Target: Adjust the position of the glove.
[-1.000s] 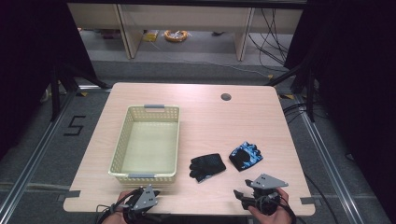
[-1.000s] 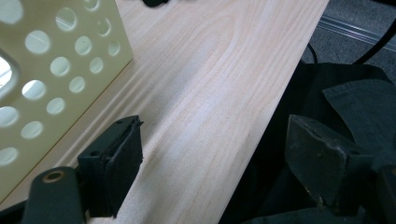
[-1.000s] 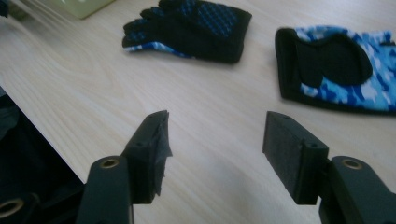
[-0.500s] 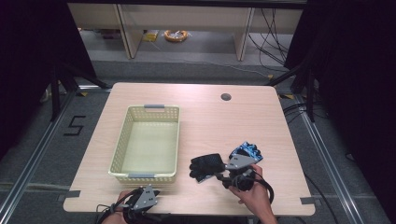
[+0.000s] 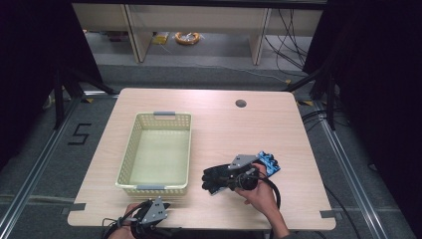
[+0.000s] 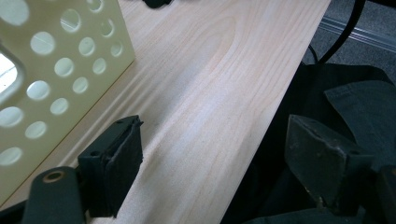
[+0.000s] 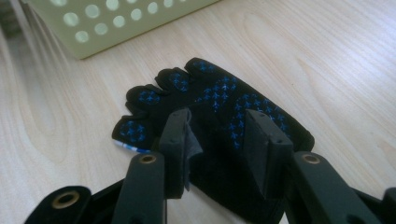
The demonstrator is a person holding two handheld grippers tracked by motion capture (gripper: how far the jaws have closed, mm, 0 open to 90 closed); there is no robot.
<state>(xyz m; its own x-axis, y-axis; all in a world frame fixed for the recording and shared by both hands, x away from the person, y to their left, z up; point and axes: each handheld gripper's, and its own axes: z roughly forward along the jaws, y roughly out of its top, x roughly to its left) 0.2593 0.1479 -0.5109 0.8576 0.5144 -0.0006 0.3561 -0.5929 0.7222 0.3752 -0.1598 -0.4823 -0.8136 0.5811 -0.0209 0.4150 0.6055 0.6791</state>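
Closing over the black glove (image 7: 219,107) at the bench's (image 5: 219,119) five o'clock, our right gripper (image 7: 219,140) straddles it — jaws apart, not yet pinching. Our left gripper (image 6: 219,158) rests open at six o'clock beside the basket (image 5: 159,149).

On the table (image 5: 209,107): a basket (image 5: 128,158) toward the left, a glove (image 5: 216,177) just right of its near corner, a second glove (image 5: 267,163) right of the first, touching or overlapping it. Far side, right of centre, a small round hole (image 5: 241,103) in the tabletop. Over the first glove, the right gripper (image 7: 217,133), jaws either side of the glove's middle. At the near edge, before the basket, the left gripper (image 6: 210,158), half past the table's edge.
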